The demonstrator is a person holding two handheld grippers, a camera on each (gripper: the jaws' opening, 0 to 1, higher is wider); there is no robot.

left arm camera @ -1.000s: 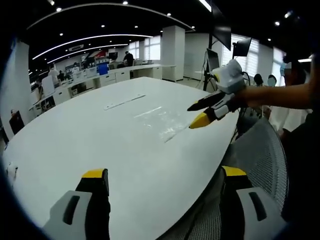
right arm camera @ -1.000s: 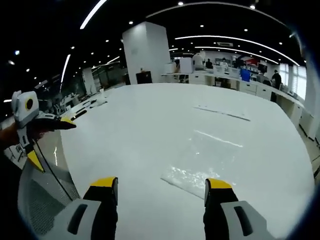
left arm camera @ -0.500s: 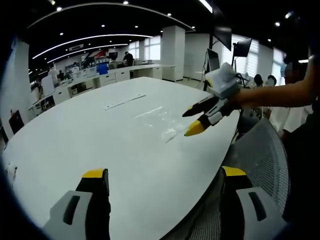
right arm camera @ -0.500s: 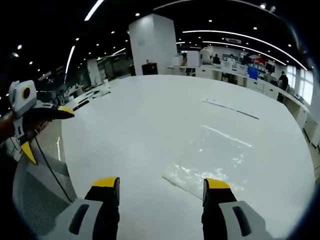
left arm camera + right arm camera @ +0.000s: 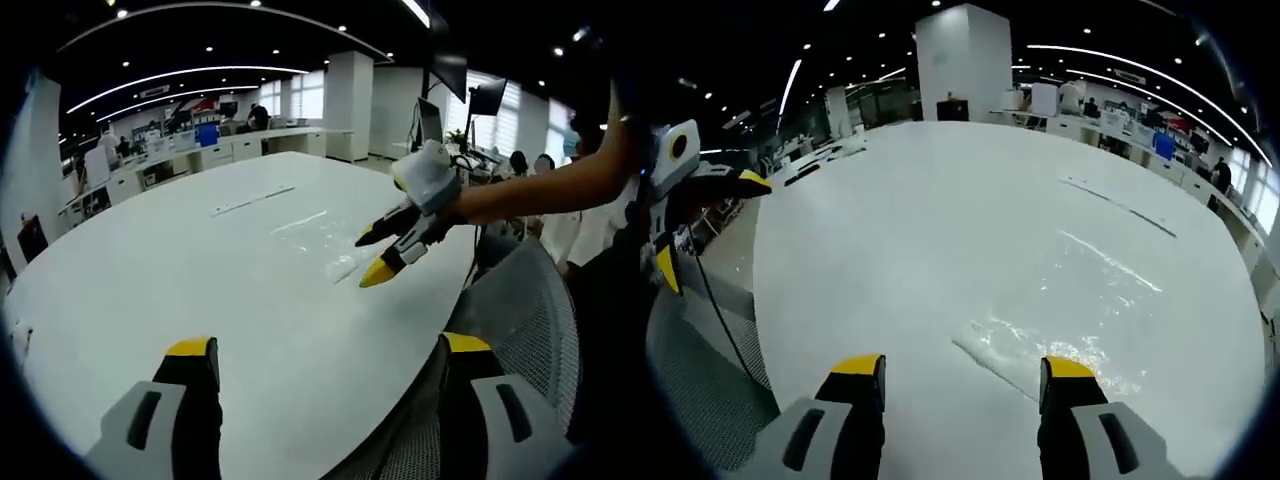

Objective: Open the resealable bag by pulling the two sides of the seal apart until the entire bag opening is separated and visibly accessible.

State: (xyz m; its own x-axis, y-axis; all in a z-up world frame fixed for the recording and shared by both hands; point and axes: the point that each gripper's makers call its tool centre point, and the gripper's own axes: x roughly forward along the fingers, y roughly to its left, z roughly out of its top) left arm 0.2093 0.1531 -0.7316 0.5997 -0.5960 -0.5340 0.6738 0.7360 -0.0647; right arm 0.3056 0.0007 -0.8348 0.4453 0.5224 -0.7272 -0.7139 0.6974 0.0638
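Note:
A clear resealable bag lies flat on the white table; its near edge runs between my right gripper's yellow-tipped jaws. My right gripper is open, hovering just above that edge with nothing held. In the left gripper view the same bag lies far ahead, and my right gripper hangs open over its near end, held by a person's arm. My left gripper is open near the table's front edge, well short of the bag. It also appears at the left of the right gripper view, the left gripper open.
A thin white strip lies on the table beyond the bag. A grey mesh chair stands by the table's edge at the right. Desks, monitors and people fill the office behind.
My right gripper has moved down and toward the bag's near edge. My left gripper has stayed where it was.

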